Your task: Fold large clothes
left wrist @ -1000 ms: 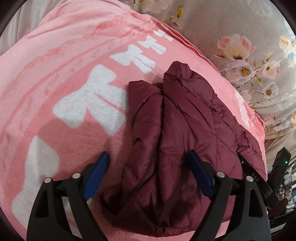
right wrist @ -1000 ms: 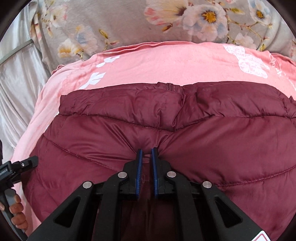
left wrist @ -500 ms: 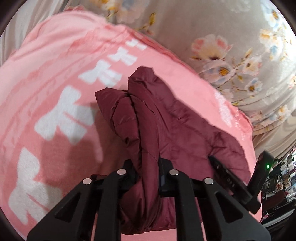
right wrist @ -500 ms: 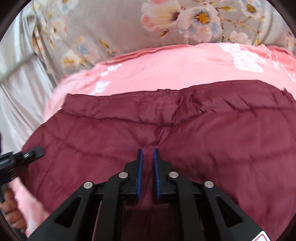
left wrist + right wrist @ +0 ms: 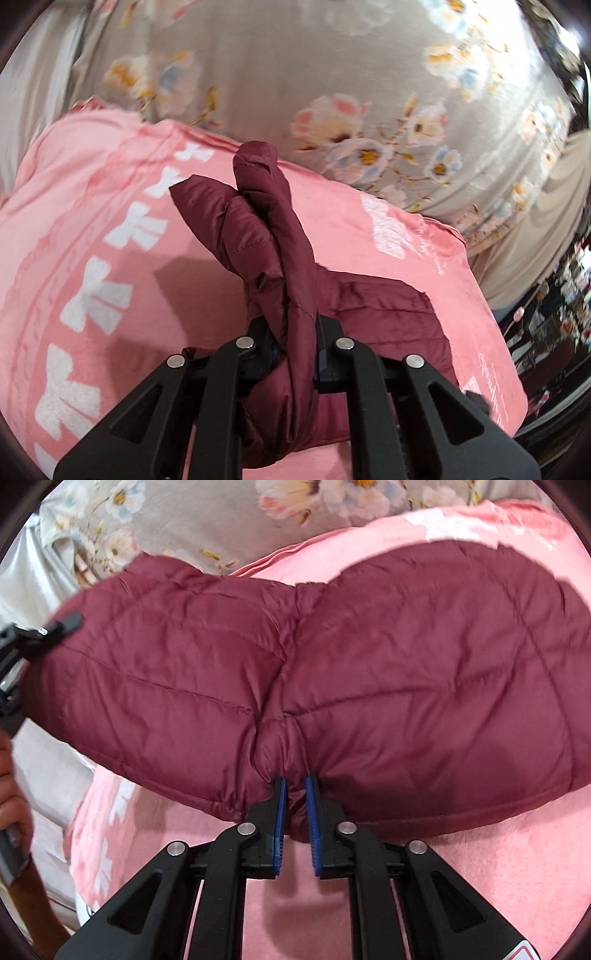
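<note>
My left gripper (image 5: 295,343) is clamped on a thick bunched fold of the maroon quilted puffer jacket (image 5: 273,251), the fabric filling the narrow space between the jaws and standing up past them in a rumpled ridge. The rest of the jacket trails down to the right onto the pink blanket (image 5: 110,184), which carries a row of white bow-shaped prints (image 5: 96,295) along its left side.

My right gripper (image 5: 294,805) is pinched on the jacket's near edge at a seam, its blue pads (image 5: 280,812) almost together with a thin pleat of maroon fabric squeezed between them. From that grip the jacket (image 5: 406,683) spreads wide to both sides, puffed and lifted clear of the blanket near me. At the left edge of the right wrist view the other gripper (image 5: 33,635) touches the jacket's far left corner, with the person's hand (image 5: 14,805) below it.

Beyond the blanket lies a grey bedsheet (image 5: 332,74) printed with pale flowers, and at far left a plain silvery cloth (image 5: 33,576).
</note>
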Demonstrator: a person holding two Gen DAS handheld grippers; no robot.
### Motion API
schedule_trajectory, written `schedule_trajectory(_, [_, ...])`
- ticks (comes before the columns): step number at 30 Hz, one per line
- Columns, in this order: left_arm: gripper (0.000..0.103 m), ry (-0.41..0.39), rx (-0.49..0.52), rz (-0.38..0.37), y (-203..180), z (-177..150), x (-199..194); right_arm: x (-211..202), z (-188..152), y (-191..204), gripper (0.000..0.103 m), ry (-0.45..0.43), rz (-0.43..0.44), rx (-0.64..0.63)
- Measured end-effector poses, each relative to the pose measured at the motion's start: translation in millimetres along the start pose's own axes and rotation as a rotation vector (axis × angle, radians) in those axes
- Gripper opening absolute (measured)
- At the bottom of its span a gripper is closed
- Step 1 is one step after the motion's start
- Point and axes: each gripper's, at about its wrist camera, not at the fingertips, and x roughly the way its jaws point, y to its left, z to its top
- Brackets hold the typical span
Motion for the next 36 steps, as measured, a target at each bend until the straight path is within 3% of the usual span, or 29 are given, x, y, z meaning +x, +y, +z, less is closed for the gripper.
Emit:
schedule_trajectory(6, [0.010,0.005,0.118,-0.059,-69,5,7,-2,-6,-6,0.001,-0.015,0.029,0.022])
schedule_trajectory(10, [0.010,0.038,0.177,-0.101,-113,6,30,-30,-12,-13,0.005,-0.045,0.065,0.044])
schedule_trajectory(20, [0.009,0.213,0.283,-0.153,-205,-31,121,-120,-20,-65,0.006,-0.174,-0.051,0.096])
schedule_trajectory(23, [0.009,0.262,0.300,-0.147,-221,-47,143,-133,-22,-82,0.008,-0.194,-0.103,0.113])
schedule_trajectory(29, [0.009,0.368,0.302,-0.125,-232,-84,186,-141,-27,-106,0.008,-0.196,-0.126,0.164])
schedule_trajectory(36, [0.010,0.400,0.296,-0.111,-231,-101,207,-141,-20,-122,0.013,-0.201,-0.142,0.183])
